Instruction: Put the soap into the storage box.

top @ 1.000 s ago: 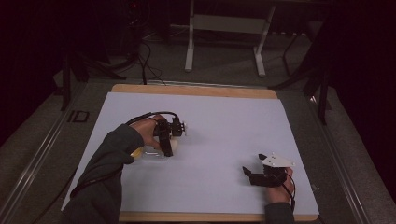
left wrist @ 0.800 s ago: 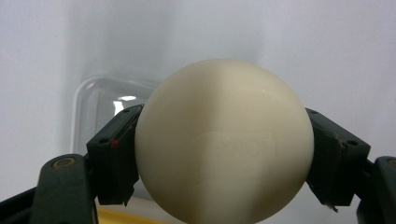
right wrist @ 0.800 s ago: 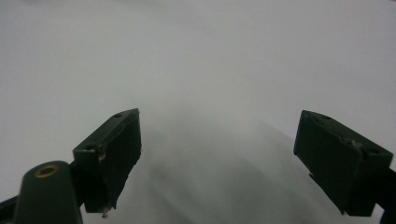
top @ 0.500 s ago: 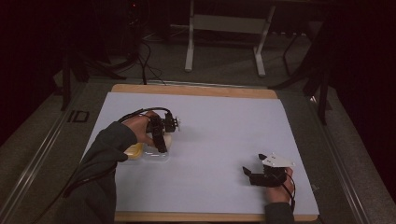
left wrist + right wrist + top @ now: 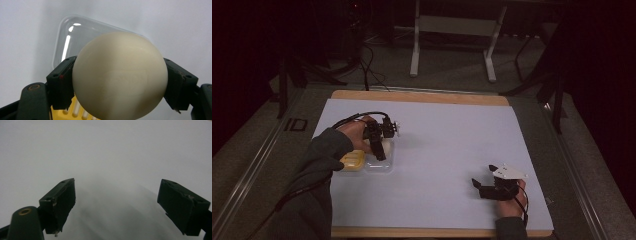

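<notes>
From my station I see a dim room, its far side nearly black. A white sheet [image 5: 452,145] covers a wooden board [image 5: 422,96] set on grey floor [image 5: 257,150]. Beyond it stands a pale metal table frame [image 5: 452,25], with dark cables [image 5: 367,55] trailing across the floor.
</notes>
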The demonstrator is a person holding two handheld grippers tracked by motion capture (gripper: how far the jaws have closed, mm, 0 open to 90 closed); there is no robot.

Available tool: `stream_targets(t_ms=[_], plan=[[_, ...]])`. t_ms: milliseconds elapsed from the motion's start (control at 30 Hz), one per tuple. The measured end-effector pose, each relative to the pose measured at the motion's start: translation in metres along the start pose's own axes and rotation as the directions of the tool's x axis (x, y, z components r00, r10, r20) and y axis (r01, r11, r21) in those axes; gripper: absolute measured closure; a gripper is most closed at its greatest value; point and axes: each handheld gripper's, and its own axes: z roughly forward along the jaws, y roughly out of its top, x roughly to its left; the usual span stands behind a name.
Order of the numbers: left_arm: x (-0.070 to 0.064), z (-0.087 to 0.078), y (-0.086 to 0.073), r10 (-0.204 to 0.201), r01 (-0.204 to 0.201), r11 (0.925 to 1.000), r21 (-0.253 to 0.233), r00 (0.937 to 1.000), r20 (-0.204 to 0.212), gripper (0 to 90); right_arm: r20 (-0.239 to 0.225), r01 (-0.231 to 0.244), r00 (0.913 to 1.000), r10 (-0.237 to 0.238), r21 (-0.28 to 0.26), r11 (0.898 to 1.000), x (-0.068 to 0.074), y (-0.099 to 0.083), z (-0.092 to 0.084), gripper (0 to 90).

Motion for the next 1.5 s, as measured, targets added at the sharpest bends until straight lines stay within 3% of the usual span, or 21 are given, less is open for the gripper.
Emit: stream_targets(t_ms=[700, 1200, 1500], plan=[[0.009, -0.008, -0.011, -0.033, 0.033, 0.9995, -0.002, 0.9992, -0.025, 23.0, 0.001, 0.001, 1.0000, -0.001, -0.001, 1.000, 0.000, 0.000, 0.000, 14.8], [0.017, -0.014, -0.025, -0.074, 0.074, 0.9972, 0.004, 0.9970, -0.021, 23.0, 0.001, 0.004, 1.0000, -0.004, 0.003, 1.000, 0.001, 0.000, 0.000, 14.8], [0.022, -0.011, -0.035, -0.106, 0.106, 0.9944, 0.004, 0.9944, 0.002, 23.0, 0.002, 0.006, 1.0000, -0.006, 0.004, 1.000, 0.001, 0.000, 0.000, 14.8]])
